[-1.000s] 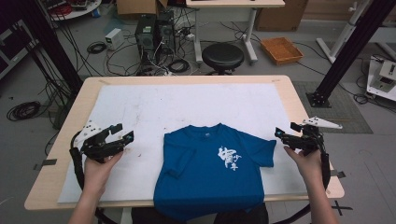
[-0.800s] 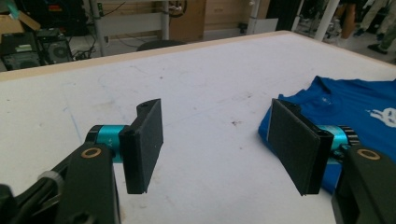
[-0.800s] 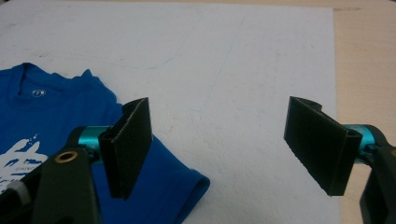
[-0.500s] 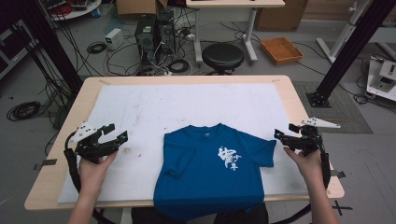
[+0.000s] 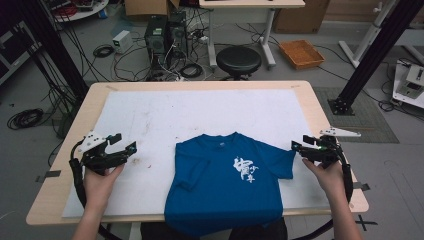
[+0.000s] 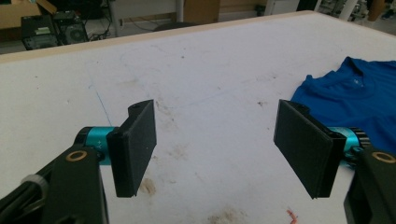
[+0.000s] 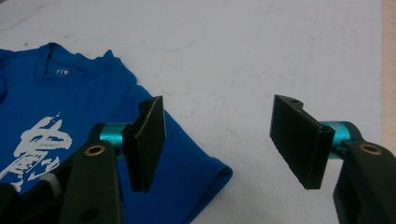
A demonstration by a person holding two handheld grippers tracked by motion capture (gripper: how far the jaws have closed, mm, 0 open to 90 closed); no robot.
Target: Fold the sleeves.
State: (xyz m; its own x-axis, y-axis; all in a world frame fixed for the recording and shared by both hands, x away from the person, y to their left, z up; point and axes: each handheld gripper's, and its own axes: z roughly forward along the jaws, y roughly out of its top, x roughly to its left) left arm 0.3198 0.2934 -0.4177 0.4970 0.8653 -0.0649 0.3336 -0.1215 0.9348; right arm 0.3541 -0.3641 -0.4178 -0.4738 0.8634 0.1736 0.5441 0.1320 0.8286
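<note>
A blue T-shirt (image 5: 225, 185) with a white print lies front up on the white mat, its hem hanging over the near table edge. One sleeve is folded in. My left gripper (image 5: 125, 141) hovers over bare mat to the shirt's left. Its jaws have just been opening and stand wide, with nothing between them (image 6: 219, 144). The shirt's shoulder (image 6: 355, 98) lies off to that gripper's right. My right gripper (image 5: 300, 142) sits at the tip of the other sleeve. Its jaws have just been closing a little, still wide apart (image 7: 224, 140) over the mat. The sleeve (image 7: 187, 158) lies under one jaw, not pinched.
The white mat (image 5: 210, 110) covers most of the wooden table (image 5: 320, 115). Beyond the far edge, on the floor, stand a black stool (image 5: 240, 60), computer towers (image 5: 162, 37), cables and an orange tray (image 5: 301, 52). Black frame posts rise at both back corners.
My left gripper has shifted slightly to the left, away from the shirt. The right hand and the shirt are as before.
</note>
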